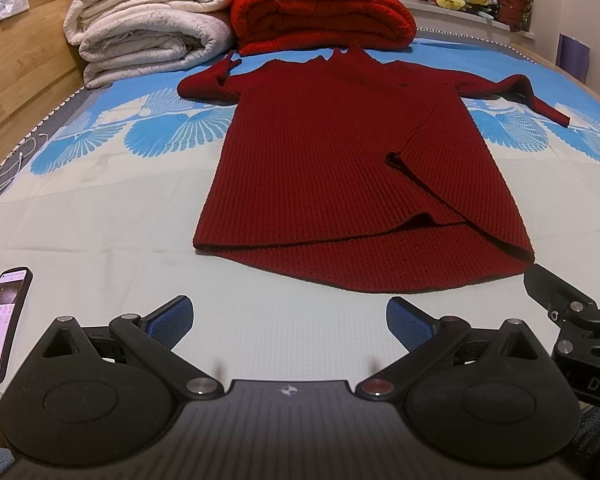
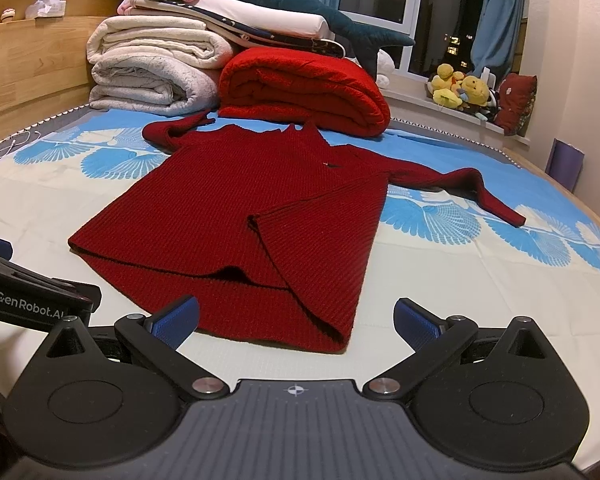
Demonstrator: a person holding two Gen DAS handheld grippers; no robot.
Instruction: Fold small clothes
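Sweater [image 1: 320, 160], dark red and rib-knit, lies flat in the middle of the bed [image 1: 100, 208], its hem toward the near edge and its neck toward the headboard end, where folded cream blankets [image 1: 148, 32] and a rolled red blanket [image 1: 324, 12] are stacked. One side panel is already turned in over the body, leaving a diagonal edge across the front; both sleeves [image 2: 472, 188] stretch out toward the side edges of the bed.

Your left claw [image 1: 288, 320] sits just short of the hem with its blue pads spread wide and nothing between them. Your right claw [image 2: 296, 320] is likewise spread and empty, the hem's near corner lying just ahead between its fingers but not pinched.

Expect the knit to be soft, floppy and fairly thick: it will sag and stretch when lifted from one point, and the ribbing should give good friction against the pads. Take hold at the hem corners or at a sleeve cuff, pinching through all layers so the turned-in panel does not slide open. Lift low and drag little, since the sheet beneath may wrinkle. A phone [image 1: 4, 320] rests near the bed's near left corner; keep clear of it.
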